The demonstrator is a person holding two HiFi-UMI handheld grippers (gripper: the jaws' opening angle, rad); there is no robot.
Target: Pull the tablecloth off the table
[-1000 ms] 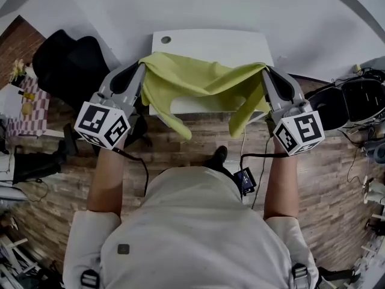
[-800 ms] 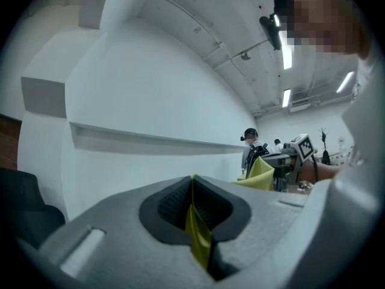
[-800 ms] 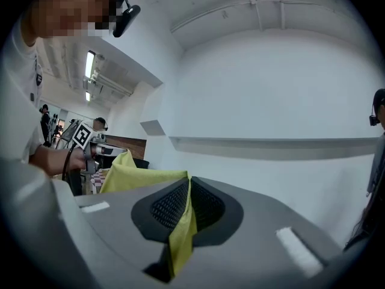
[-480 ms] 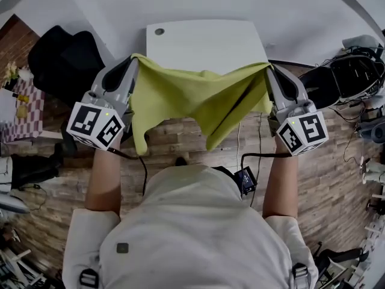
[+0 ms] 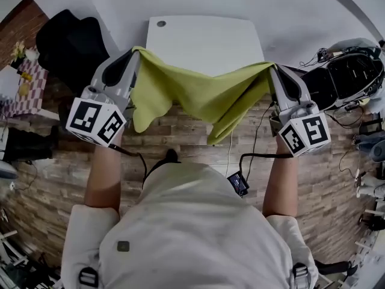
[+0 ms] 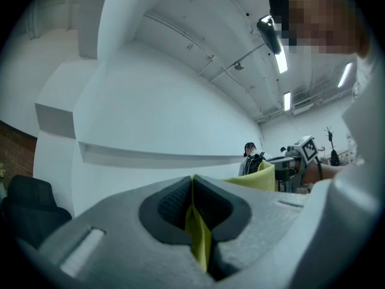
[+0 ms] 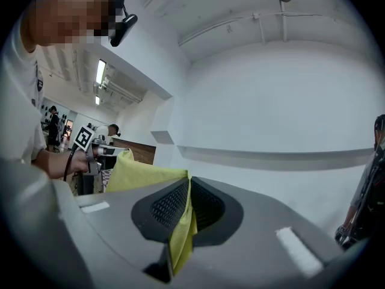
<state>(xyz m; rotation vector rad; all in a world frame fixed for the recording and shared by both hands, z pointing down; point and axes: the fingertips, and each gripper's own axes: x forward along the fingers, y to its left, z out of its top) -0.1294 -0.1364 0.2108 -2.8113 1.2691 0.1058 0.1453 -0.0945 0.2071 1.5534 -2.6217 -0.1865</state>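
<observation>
Pinching one top corner each, the left tongs [image 5: 137, 50] and right tongs [image 5: 271, 67] hold the yellow-green tablecloth [image 5: 198, 95] stretched between them, sagging by the near edge of the white surface [image 5: 204, 38], apparently lifted clear so nothing drags.

Robotics-lab or workshop room, bare white table [image 5: 204, 38], wood-plank floor [image 5: 48, 185] strewn with cables [image 5: 264, 156], strip lights [image 6: 281, 62], exposed ceiling conduit [image 7: 228, 24] overhead

Open tabletop [image 5: 204, 38] ahead — black chair [image 5: 67, 44] left
</observation>
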